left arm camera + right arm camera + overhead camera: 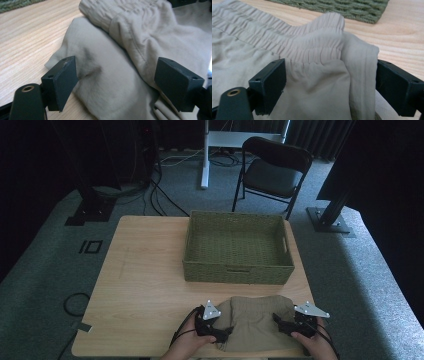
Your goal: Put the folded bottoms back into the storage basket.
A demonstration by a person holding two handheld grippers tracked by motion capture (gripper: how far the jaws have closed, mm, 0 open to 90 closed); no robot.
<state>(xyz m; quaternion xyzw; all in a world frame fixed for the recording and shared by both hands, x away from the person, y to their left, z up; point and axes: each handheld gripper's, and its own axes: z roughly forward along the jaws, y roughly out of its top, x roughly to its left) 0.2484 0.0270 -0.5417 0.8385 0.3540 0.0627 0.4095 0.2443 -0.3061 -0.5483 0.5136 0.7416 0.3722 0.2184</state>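
Both tools [220, 332] [282, 325] astride shorts [255, 320] — grip unclear, near edge cropped.

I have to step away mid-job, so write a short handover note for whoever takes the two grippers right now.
Left gripper: jaws wide open, straddling the left side of the folded beige shorts; one pad touches the cloth, nothing clamped.
Right gripper: jaws open around the right edge by the elastic waistband; not visibly squeezed.
The shorts lie on the table at its near edge, just in front of the green woven basket, which holds nothing.
Done: folded, both grippers in place.
Left, probably: close both, lift together, set the shorts in the basket.
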